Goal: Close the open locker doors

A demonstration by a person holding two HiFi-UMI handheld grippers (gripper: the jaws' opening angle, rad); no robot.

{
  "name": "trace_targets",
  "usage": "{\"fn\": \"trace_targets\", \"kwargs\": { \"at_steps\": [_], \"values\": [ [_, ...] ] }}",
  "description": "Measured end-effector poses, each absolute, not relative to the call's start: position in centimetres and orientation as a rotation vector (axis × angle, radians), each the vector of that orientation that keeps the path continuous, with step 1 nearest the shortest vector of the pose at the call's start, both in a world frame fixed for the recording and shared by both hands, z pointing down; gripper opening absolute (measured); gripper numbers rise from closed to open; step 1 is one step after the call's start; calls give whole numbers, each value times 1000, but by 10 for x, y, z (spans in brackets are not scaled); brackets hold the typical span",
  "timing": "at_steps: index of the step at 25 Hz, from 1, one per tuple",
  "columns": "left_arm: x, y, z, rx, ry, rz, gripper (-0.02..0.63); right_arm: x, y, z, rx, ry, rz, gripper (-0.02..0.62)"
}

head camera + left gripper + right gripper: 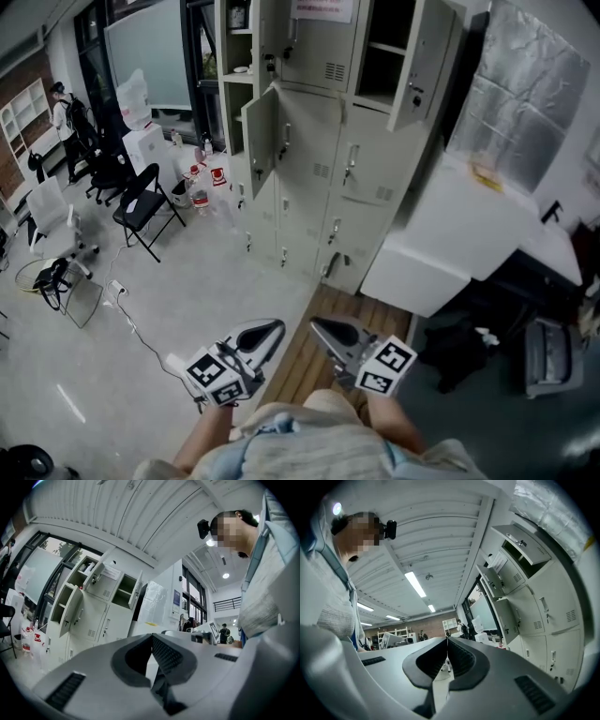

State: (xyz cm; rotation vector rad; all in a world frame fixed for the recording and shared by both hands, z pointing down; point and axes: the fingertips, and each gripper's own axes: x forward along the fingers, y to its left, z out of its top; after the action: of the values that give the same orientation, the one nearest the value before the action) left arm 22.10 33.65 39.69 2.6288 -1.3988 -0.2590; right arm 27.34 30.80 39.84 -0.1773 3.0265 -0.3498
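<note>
A bank of pale grey lockers (356, 187) stands ahead of me, well out of reach. One middle-row door (260, 136) at its left hangs open. An upper door (419, 56) at the right stands open too, and another upper door (281, 33) is ajar. My left gripper (277, 326) and right gripper (316, 324) are held low, side by side, pointing at the lockers. Both are shut and hold nothing. The left gripper view shows the open doors (70, 609) at the left, beyond the shut gripper (151, 635). The right gripper view has them (520, 538) at the right, past its shut gripper (447, 638).
A black folding chair (145, 202) and water bottles (197, 187) stand left of the lockers. A white cabinet (450, 234) adjoins them on the right. A wooden platform (309, 347) lies on the floor before me. Cables (122, 300) trail at the left. A person (64, 117) stands far off.
</note>
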Motion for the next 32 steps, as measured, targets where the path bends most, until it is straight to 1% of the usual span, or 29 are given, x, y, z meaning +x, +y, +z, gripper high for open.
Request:
{"fn": "trace_targets", "kwargs": {
  "at_steps": [4,10,13,20,27,28,30,32],
  "values": [
    [211,333,408,2620,-1379,-261,3,274,304,405,-245,3003,-416,3],
    [207,323,425,2601,-1334,-246,3,292,272,419,-384,3030,-427,3],
    [201,304,430,2581,-1336,-251,3,288,255,420,-386,3046,-408,4],
    [207,233,425,2624,-1286,-230,3,278,199,426,-374,3076,-372,5],
    [213,145,406,2650,-1280,-242,3,277,122,409,-380,3123,-295,6],
    [215,133,402,2654,-1277,-243,3,280,109,403,-391,3123,-288,9],
    [219,111,393,2667,-1267,-235,3,286,82,389,-420,3117,-265,36],
    [221,88,381,2675,-1268,-234,3,293,55,372,-452,3109,-229,38]
  ]
}}
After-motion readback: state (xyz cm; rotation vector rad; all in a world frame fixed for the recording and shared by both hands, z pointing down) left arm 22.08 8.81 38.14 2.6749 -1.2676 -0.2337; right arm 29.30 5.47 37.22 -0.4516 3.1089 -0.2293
